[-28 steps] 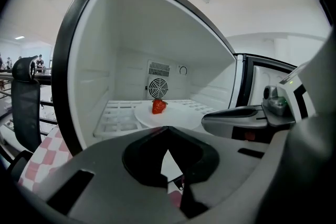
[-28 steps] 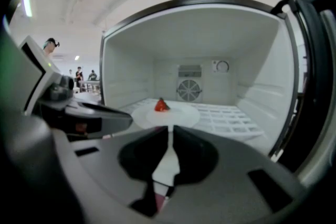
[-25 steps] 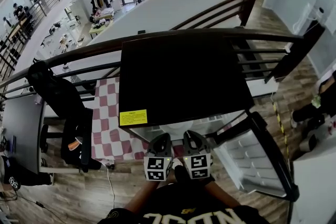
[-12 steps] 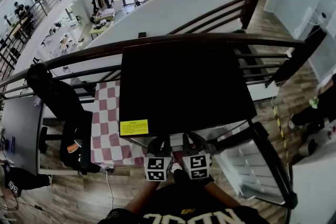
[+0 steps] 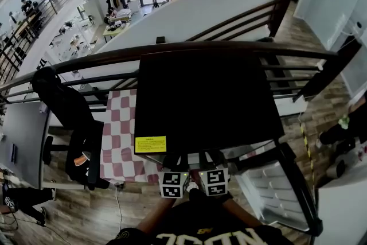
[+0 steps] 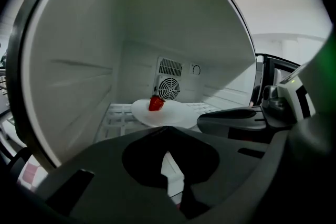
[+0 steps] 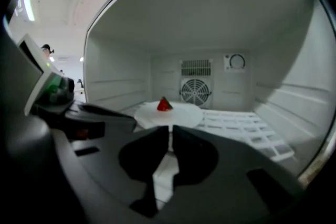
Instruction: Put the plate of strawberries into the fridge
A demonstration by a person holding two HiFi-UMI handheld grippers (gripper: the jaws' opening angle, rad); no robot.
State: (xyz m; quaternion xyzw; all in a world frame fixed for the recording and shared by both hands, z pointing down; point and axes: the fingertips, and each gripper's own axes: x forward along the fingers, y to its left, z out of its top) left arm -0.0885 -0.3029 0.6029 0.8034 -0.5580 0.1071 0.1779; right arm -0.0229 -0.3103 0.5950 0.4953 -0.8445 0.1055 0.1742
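Right tool [image 7: 170,129]; white plate [image 7: 184,115], red strawberry [image 7: 164,105]

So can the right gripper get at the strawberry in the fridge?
Probably yes: the fridge stands open and the strawberry sits exposed on the plate ahead, though the right gripper is shut.

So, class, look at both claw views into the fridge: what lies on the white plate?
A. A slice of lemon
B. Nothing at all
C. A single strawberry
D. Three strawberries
C: one red strawberry sits on the plate, in front of the round fan in the back wall, and nothing else shows on it.
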